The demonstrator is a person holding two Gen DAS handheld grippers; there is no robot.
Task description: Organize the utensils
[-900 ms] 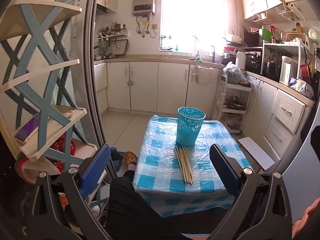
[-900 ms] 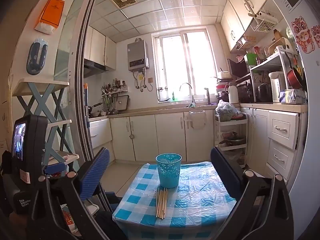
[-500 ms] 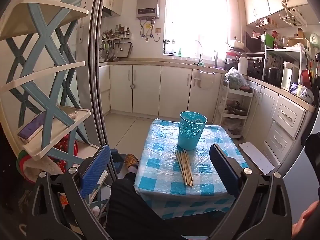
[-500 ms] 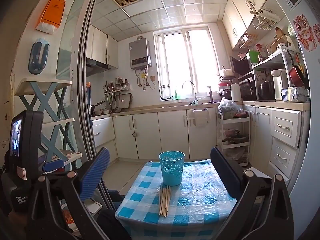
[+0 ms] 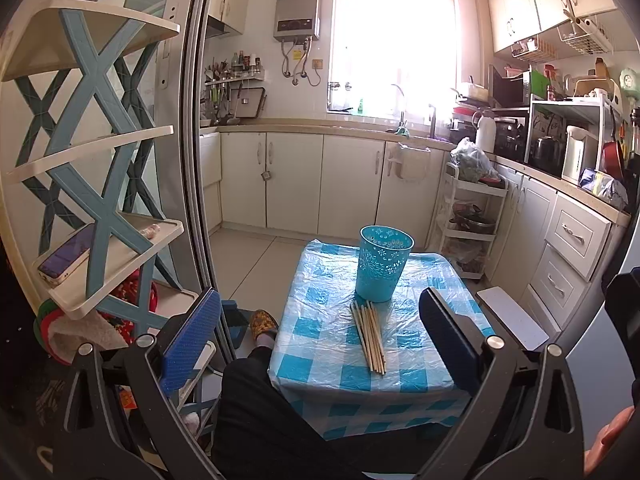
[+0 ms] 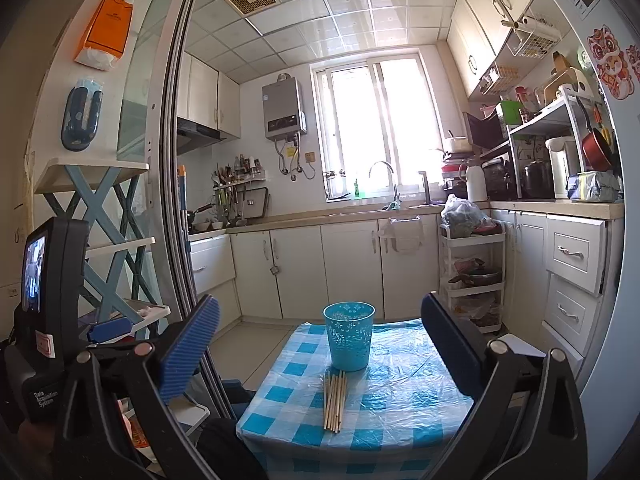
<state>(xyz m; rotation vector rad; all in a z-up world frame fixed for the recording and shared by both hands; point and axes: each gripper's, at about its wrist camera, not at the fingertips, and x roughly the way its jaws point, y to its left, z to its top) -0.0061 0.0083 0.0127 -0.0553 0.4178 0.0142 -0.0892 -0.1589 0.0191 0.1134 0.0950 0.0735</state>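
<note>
Item: bundle of chopsticks (image 5: 370,334), pale wood or bamboo, several sticks lying side by side, roughly parallel, flat on the tablecloth. Far ends sit just in front of the cup's base; whether they touch it cannot be told. Near ends fan slightly.

Handling, as judged: light, stiff, thin and round, so prone to roll and scatter on the glossy plastic cover. Not fragile. Best taken across the middle of the bundle, pads squeezing from both long sides so the sticks gather instead of splaying; a hold near one end would likely let them pivot and droop.

Receptacle: teal perforated cup (image 5: 383,265), upright, open-topped, apparently empty, probably light enough to tip if knocked by a long stick.

Support: small table (image 5: 320,360) with blue-and-white checked cloth under clear film.

Tools: left gripper (image 5: 320,332), angled down toward the table, jaws spread fully wide, nothing between the blue pads. Right gripper (image 6: 320,344), held level, jaws likewise at full spread and empty. Both stand well short of the chopsticks.

Surroundings: kitchen cabinets, sink under a bright window.
</note>
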